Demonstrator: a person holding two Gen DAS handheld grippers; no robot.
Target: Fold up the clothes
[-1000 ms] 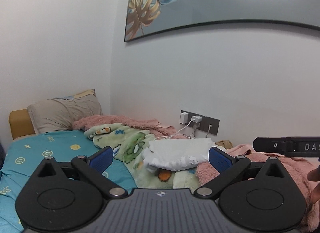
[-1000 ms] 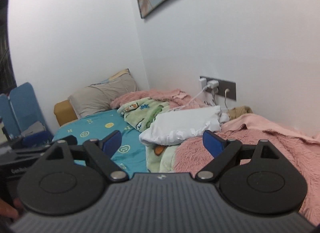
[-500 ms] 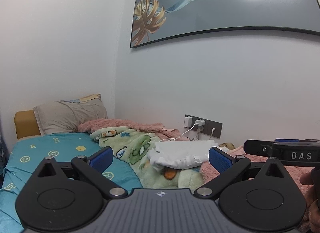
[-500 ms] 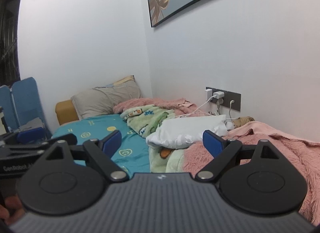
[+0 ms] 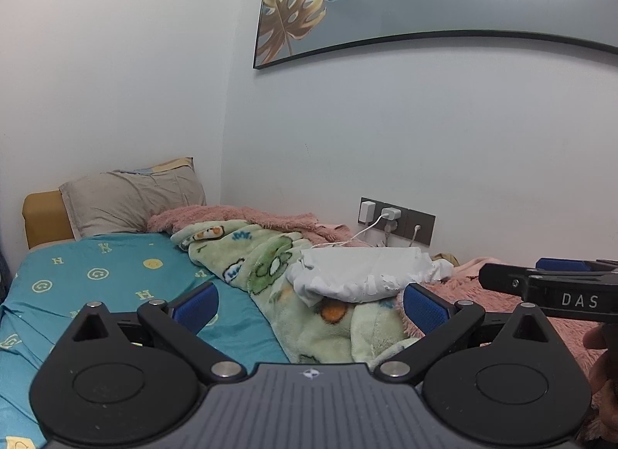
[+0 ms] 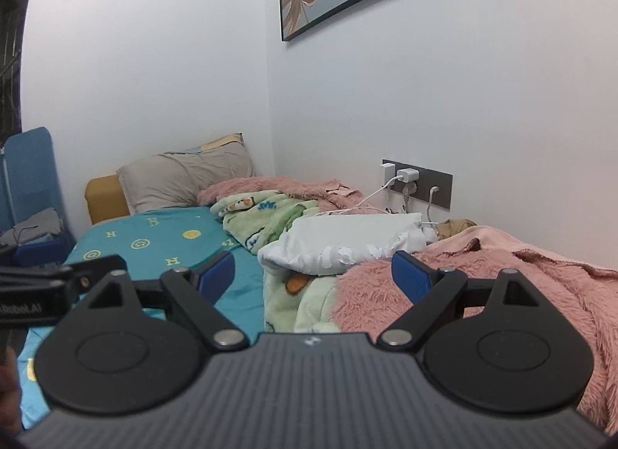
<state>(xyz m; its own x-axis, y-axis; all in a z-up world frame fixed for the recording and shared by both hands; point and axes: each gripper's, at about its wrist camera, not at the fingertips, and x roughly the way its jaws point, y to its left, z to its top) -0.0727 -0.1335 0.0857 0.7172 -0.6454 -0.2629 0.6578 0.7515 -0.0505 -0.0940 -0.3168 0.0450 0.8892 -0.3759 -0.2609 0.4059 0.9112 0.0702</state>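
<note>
I hold both tongs wide apart and empty, left tongs (image 5: 311, 304) and right tongs (image 6: 313, 271), above the bed (image 5: 116, 275). The white garment (image 5: 359, 273) lies well ahead on the green blanket (image 5: 270, 267). I think a careless grasp may also catch the charger cable (image 6: 370, 196) beside it.

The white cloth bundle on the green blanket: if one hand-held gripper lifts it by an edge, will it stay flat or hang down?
The white cloth bundle looks soft and creased, so it would probably droop and unfold. It seems light, barely denting the green blanket.
</note>
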